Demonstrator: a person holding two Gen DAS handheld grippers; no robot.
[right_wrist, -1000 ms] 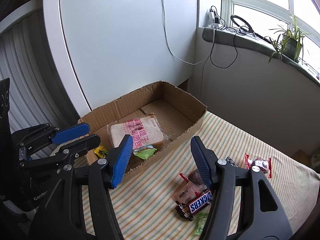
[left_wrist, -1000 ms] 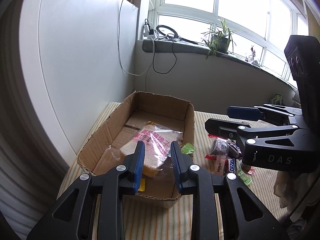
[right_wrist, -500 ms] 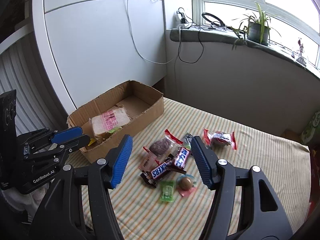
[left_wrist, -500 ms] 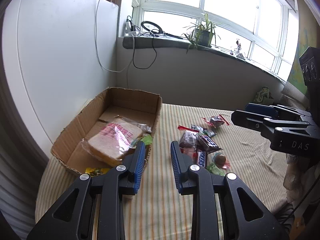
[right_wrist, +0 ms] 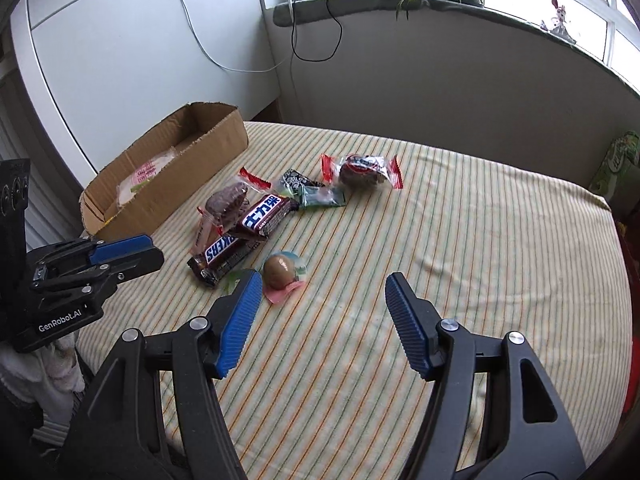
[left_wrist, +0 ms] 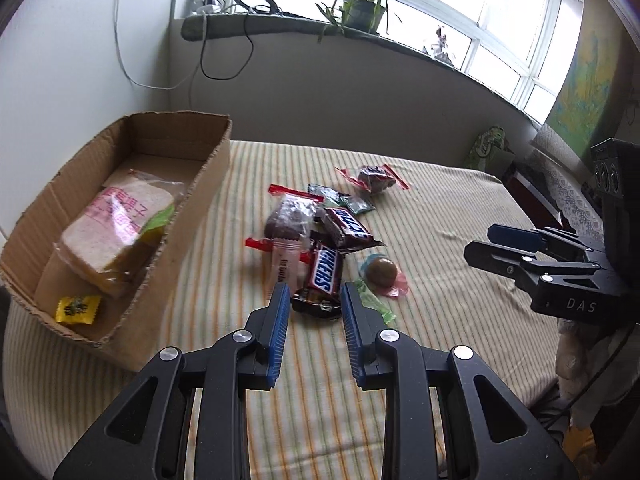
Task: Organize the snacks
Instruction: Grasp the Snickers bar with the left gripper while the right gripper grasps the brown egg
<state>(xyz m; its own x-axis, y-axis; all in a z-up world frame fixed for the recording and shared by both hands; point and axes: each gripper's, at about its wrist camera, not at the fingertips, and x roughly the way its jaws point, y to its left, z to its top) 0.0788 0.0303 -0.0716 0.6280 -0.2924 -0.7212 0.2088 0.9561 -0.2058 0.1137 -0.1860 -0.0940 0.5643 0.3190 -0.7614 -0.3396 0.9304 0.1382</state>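
A cardboard box (left_wrist: pixel 192 216) (right_wrist: pixel 188 168) stands at the left on the striped tablecloth. It holds a bagged bread slice (left_wrist: pixel 116 228), a green packet (left_wrist: pixel 158 218) and a yellow candy (left_wrist: pixel 78 309). A pile of loose snacks lies in the middle: two Snickers bars (left_wrist: pixel 326 270) (right_wrist: pixel 264 211), a bagged brown cake (left_wrist: pixel 290 218), a round wrapped candy (left_wrist: pixel 382 271) (right_wrist: pixel 280 270) and a red-ended cake packet (right_wrist: pixel 360 170). My left gripper (left_wrist: pixel 314 312) is open and empty just before the near Snickers bar. My right gripper (right_wrist: pixel 324 304) is wide open and empty, right of the round candy.
The striped table (right_wrist: pixel 460 240) runs wide to the right of the pile. A white cabinet (right_wrist: pixel 140 52) and a grey wall with hanging cables (right_wrist: pixel 312 40) stand behind. A windowsill with a potted plant (left_wrist: pixel 364 8) lies beyond. A green bag (right_wrist: pixel 620 160) sits at the far right edge.
Both grippers have swung right, away from the box and toward the snack pile. The left one now hovers over the near Snickers bar; the jaws look unchanged.
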